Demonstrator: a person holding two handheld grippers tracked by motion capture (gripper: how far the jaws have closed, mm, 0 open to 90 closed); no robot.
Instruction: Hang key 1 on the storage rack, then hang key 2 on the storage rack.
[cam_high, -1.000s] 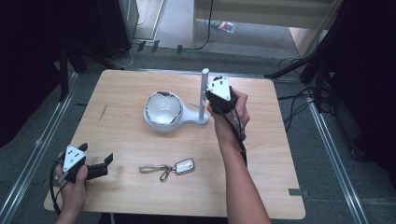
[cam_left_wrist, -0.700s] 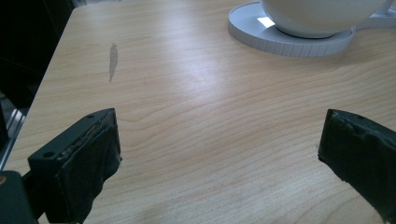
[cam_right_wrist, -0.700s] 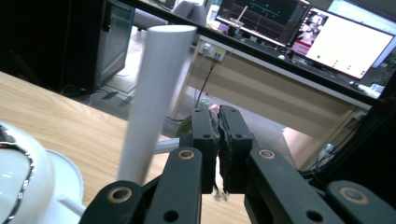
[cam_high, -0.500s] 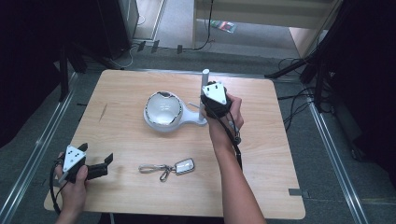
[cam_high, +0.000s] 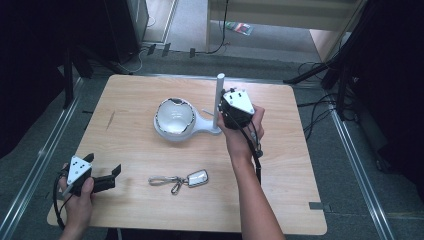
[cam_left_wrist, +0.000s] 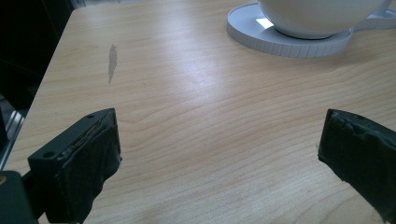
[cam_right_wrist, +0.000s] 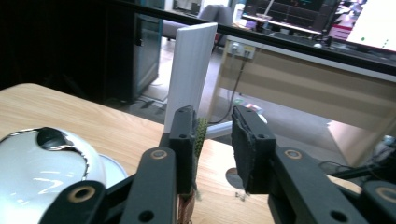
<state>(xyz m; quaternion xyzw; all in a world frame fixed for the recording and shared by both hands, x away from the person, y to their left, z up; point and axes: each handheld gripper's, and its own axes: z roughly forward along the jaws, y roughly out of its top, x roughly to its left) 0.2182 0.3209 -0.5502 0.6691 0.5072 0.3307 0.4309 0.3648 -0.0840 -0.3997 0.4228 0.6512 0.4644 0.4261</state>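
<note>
A white stand holds a shiny round bowl (cam_high: 175, 116) (cam_right_wrist: 42, 163) on its disc base (cam_left_wrist: 280, 39), with an upright white post (cam_high: 219, 100) (cam_right_wrist: 189, 70) beside it. My right gripper (cam_high: 226, 117) (cam_right_wrist: 215, 126) is close up to the post. Its jaws have just been opening and stand a little apart, with nothing pressed between them. A thin white peg of the stand shows behind the gap. A key ring with a silver fob (cam_high: 179, 180) lies on the table (cam_high: 130, 100) near the front. My left gripper (cam_high: 105, 167) (cam_left_wrist: 219, 140) rests open at the front left, holding nothing.
The wooden table has a small grey scuff (cam_high: 110, 120) (cam_left_wrist: 112, 60) on its left side. Metal floor rails (cam_high: 40, 165) run along both sides of it. Cables (cam_high: 320, 115) lie on the floor to the right, and a wooden desk (cam_right_wrist: 299, 79) stands beyond the far edge.
The right hand has shifted only slightly beside the post. The left hand, the key ring and the stand have kept still.
</note>
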